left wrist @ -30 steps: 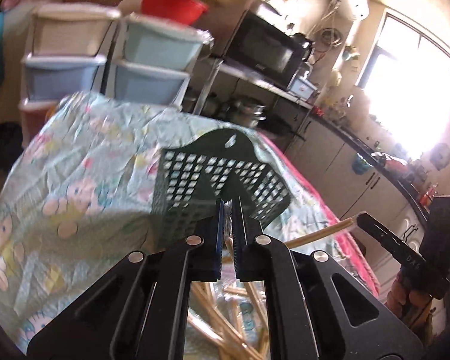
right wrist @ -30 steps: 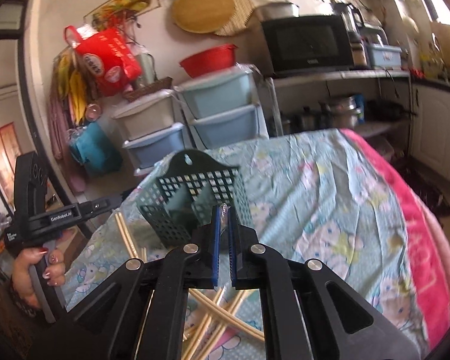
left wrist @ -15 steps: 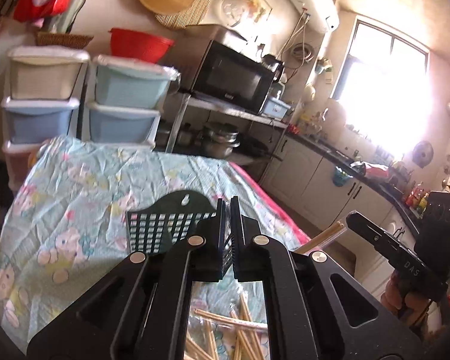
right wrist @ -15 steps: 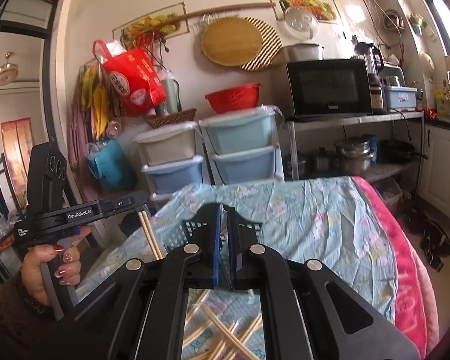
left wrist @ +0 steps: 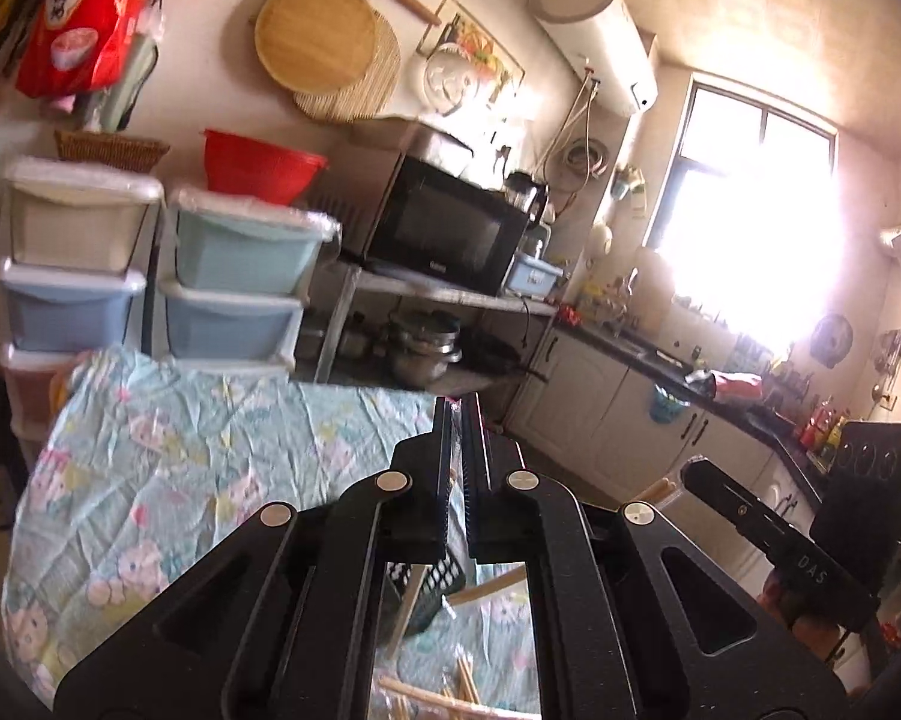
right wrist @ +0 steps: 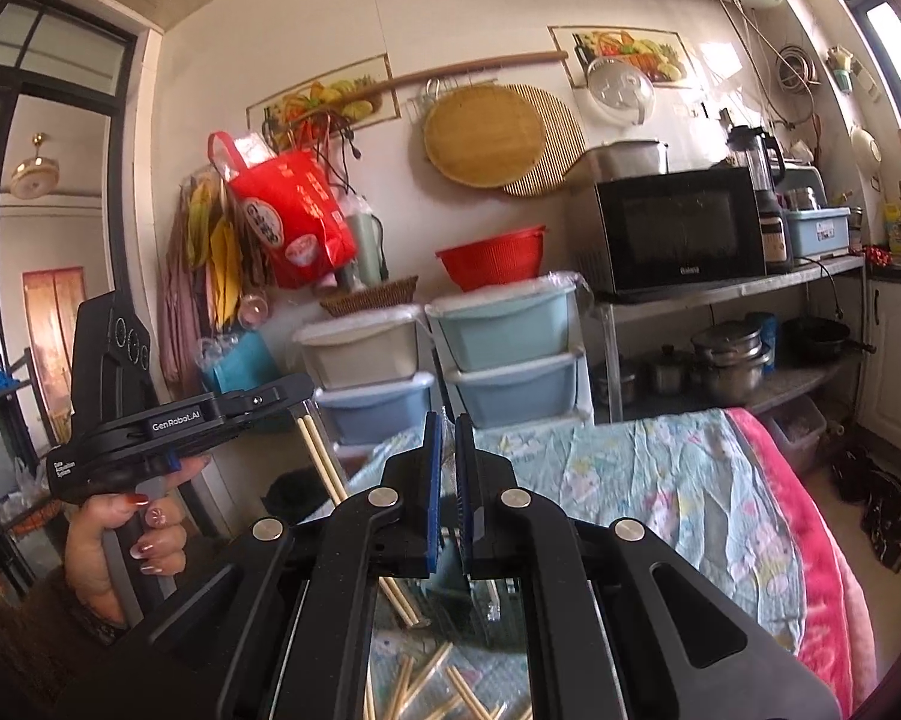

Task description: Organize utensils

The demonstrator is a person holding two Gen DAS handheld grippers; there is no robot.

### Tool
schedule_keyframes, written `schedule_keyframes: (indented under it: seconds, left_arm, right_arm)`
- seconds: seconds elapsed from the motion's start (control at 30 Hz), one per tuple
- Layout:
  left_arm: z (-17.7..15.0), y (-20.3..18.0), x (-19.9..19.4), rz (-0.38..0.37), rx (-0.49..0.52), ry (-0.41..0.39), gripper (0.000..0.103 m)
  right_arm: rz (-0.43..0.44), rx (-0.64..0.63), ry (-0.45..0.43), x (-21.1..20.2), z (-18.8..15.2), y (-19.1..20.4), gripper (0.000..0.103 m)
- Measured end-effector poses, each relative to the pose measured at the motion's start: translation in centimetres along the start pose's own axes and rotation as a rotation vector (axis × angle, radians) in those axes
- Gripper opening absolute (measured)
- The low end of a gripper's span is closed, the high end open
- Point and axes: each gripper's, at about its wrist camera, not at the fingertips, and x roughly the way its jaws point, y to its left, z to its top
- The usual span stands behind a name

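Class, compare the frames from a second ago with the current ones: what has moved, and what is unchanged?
Both cameras tilted upward: the green basket slid from mid-view to low behind the jaws, and more wall shows. Unchanged: the left gripper still clamps a pair of chopsticks, the right gripper still holds a single chopstick, and loose sticks still lie on the tablecloth.

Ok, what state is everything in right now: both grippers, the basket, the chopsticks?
left gripper: shut on chopstick pair
right gripper: shut on chopstick
basket: below the grippers, mostly hidden
loose chopsticks: scattered on the tablecloth
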Motion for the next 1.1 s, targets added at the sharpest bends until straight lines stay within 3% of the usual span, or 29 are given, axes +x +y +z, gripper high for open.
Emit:
schedule_keyframes:
  seconds: [0.3,0.63,1.1]
  left_arm:
    - [3.5,-0.5,-0.1,0.036,0.02,-0.064,0.002]
    - [4.5,0.7,1.9,0.115,0.033,-0.048,0.002]
    - [-0.2,4.0,5.0,0.184,0.022,0.009,0.002]
  right_arm:
    - [0.014,0.004,-0.03,1.8,3.4,0.0,0.005]
    - [0.038,-0.018,0.005,5.0,6.0,0.2,0.005]
    - [-0.005,0.031,0.112,9.1,1.5,-2.7,0.005]
